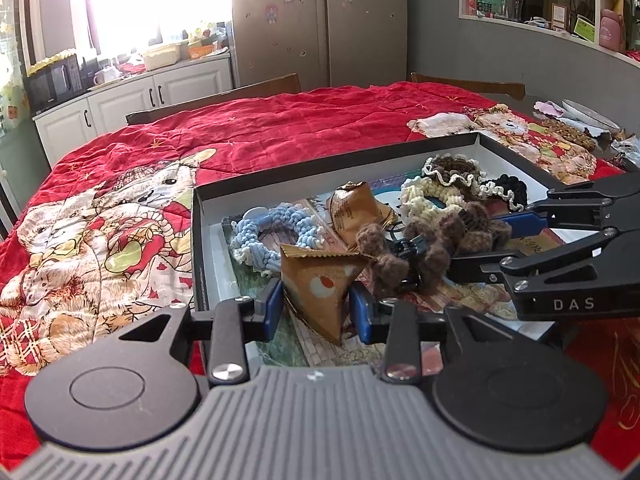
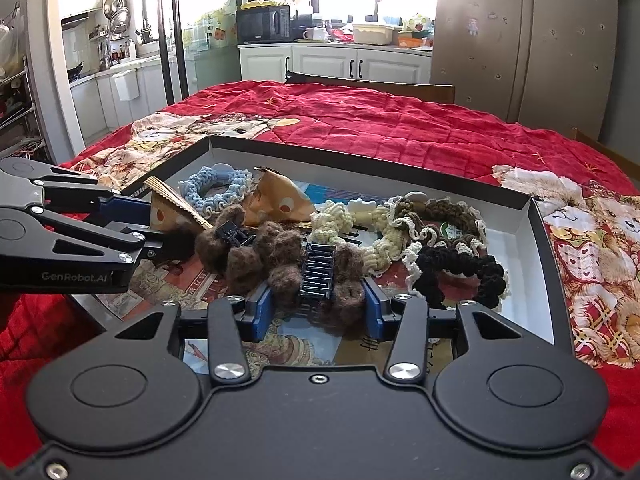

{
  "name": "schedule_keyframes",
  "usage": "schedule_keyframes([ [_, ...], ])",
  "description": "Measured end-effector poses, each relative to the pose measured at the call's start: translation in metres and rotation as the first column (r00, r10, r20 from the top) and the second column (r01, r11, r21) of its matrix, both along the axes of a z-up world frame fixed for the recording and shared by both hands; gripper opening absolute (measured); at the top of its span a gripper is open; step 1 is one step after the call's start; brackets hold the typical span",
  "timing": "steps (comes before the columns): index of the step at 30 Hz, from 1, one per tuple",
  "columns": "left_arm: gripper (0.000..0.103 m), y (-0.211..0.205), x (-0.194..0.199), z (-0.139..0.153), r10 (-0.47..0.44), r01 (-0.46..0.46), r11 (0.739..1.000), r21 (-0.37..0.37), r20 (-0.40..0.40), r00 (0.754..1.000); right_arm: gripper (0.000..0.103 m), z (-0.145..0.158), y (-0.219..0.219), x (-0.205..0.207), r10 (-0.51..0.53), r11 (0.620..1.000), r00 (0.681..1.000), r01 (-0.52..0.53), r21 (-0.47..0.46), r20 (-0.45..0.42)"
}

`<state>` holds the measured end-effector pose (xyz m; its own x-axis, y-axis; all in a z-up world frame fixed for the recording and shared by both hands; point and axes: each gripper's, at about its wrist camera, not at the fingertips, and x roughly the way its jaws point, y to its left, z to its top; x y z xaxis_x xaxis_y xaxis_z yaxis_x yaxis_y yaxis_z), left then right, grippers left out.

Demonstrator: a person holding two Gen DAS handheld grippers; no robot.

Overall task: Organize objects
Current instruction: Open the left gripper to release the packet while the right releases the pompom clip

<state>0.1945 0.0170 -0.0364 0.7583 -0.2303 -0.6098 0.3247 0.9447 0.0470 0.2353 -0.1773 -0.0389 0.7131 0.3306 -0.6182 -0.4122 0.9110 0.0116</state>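
A shallow black box (image 1: 360,147) (image 2: 360,157) on the red quilt holds hair items and snack packets. My left gripper (image 1: 316,310) is shut on a brown triangular snack packet (image 1: 318,288), which also shows in the right wrist view (image 2: 172,216). My right gripper (image 2: 318,308) is shut on a fuzzy brown hair claw clip (image 2: 348,292); it enters the left wrist view from the right (image 1: 476,248). A second brown fuzzy claw clip (image 2: 240,248), a second snack packet (image 1: 354,208), a blue scrunchie (image 1: 272,236), cream (image 2: 360,232), brown (image 2: 448,212) and black (image 2: 464,268) scrunchies lie inside.
The red quilt (image 1: 280,120) with bear prints covers the table. Chair backs (image 1: 468,84) stand at the far edge. A plate (image 1: 588,114) and small items lie at the far right. Cabinets (image 2: 340,64) and a fridge (image 1: 320,20) stand behind.
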Motion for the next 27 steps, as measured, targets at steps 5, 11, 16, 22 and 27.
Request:
schedule_keyframes([
  [5,0.061,0.0,-0.002,0.003,0.002,-0.002,1.0,-0.001,0.012,1.0,0.045,0.001,0.0,0.0,-0.003,1.0,1.0,0.003,0.0,0.001],
  [11,0.068,0.001,-0.005,0.007,0.009,-0.008,1.0,-0.011,0.02,1.0,0.048,0.005,-0.004,-0.002,-0.009,1.0,1.0,0.009,0.009,0.014],
  [16,0.076,0.0,-0.011,0.014,0.01,-0.009,1.0,-0.016,0.045,0.999,0.049,0.015,-0.009,-0.007,-0.017,0.999,0.999,0.016,0.037,0.036],
  [22,0.08,-0.002,-0.018,0.024,0.011,-0.01,1.0,-0.017,0.068,0.998,0.051,0.03,-0.013,-0.017,-0.021,0.998,0.997,0.017,0.054,0.073],
  [27,0.084,-0.003,-0.024,0.033,0.012,-0.01,1.0,-0.02,0.088,0.996,0.052,0.042,-0.017,-0.027,-0.025,0.997,0.995,0.018,0.069,0.101],
])
